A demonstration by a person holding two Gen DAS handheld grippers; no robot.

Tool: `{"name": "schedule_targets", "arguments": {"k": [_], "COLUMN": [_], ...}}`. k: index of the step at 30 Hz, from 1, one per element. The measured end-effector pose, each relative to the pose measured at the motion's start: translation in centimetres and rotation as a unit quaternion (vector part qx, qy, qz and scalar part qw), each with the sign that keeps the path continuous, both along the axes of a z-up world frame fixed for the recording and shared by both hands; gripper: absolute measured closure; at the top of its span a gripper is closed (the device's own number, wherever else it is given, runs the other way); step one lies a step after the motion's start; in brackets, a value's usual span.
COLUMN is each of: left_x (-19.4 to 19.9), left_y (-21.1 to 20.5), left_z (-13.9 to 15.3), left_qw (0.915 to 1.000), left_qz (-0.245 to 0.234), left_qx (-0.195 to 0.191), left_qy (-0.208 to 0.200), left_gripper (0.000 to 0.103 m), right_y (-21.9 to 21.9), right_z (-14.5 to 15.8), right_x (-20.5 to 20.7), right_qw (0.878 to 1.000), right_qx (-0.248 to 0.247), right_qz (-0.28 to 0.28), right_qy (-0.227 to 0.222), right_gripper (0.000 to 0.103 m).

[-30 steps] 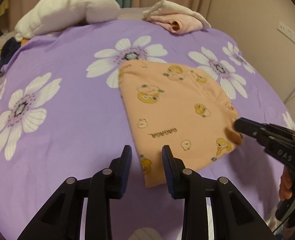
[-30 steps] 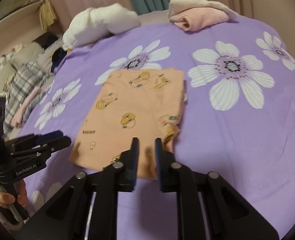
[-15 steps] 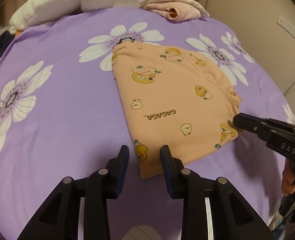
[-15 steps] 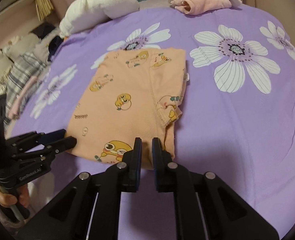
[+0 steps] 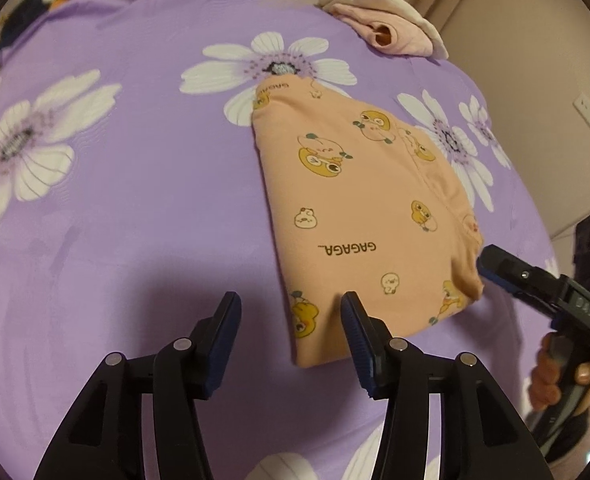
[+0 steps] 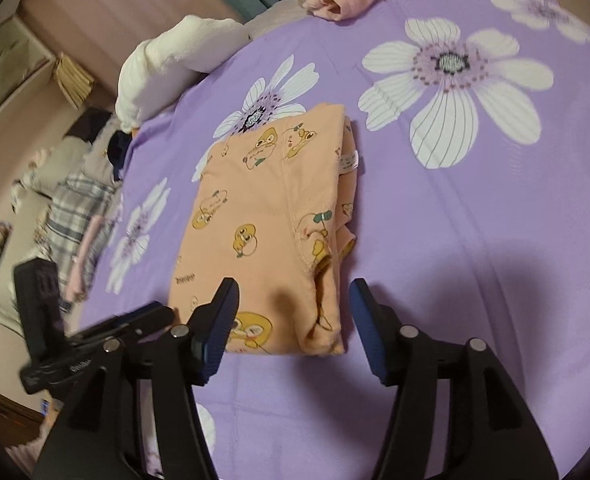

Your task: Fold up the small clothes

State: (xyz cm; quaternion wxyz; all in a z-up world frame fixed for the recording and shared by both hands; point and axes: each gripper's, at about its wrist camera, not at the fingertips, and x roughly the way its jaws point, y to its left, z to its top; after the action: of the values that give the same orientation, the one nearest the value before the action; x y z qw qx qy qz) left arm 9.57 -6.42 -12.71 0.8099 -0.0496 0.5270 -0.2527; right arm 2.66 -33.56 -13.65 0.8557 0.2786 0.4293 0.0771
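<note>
We see a bed (image 5: 143, 208) covered by a purple sheet with big white flowers, filling most of both views. At the upper left of the right wrist view a white pillow (image 6: 167, 60) lies at the bed's far edge, and beyond it, at the left border, some plaid cloth (image 6: 77, 212) sits off the bed.

The folded orange garment (image 5: 359, 216), printed with yellow cartoon ducks and the word GAGAGA, lies flat on the sheet: right of centre in the left wrist view, at centre in the right wrist view (image 6: 271, 232). Its layered side edges and a small white tag (image 6: 349, 160) face the right of that frame.

A folded pink and cream bundle of clothes (image 5: 387, 28) rests near the top edge of the frame, well apart from the orange garment.

Our left gripper (image 5: 291, 312) has its jaws spread wide and holds nothing; the right finger's tip overlaps the garment's near edge, the left finger is over bare sheet. Our right gripper (image 6: 293, 300) is likewise wide open and holds nothing, its fingers straddling the garment's near corner. In the left wrist view the right gripper's tip sits right at the garment's lower right corner; we cannot tell whether it touches. The hand (image 5: 555, 376) holding it shows at the lower right.
</note>
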Motion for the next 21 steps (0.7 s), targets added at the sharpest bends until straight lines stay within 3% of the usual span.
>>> {"name": "schedule_targets", "arguments": {"k": [6, 16, 21], "left_x": [1.8, 5.6, 6.8], "left_y": [0.6, 0.6, -0.3], "left_z": [-0.8, -1.8, -2.1], "left_qw": [0.9969, 0.9859, 0.9824], "left_qz": [0.013, 0.027, 0.022], "left_qx": [-0.058, -0.129, -0.150], "left_qy": [0.051, 0.103, 0.109], "left_gripper": [0.046, 0.046, 0.046], "right_y": [-1.0, -1.9, -1.6], "right_z": [-0.9, -2.4, -2.7], "right_x": [1.1, 3.8, 5.3], "right_qw": [0.999, 0.994, 0.994], "right_qx": [0.046, 0.106, 0.102], "right_qz": [-0.009, 0.000, 0.021], "right_qy": [0.013, 0.031, 0.034], "right_gripper": [0.042, 0.042, 0.042]}}
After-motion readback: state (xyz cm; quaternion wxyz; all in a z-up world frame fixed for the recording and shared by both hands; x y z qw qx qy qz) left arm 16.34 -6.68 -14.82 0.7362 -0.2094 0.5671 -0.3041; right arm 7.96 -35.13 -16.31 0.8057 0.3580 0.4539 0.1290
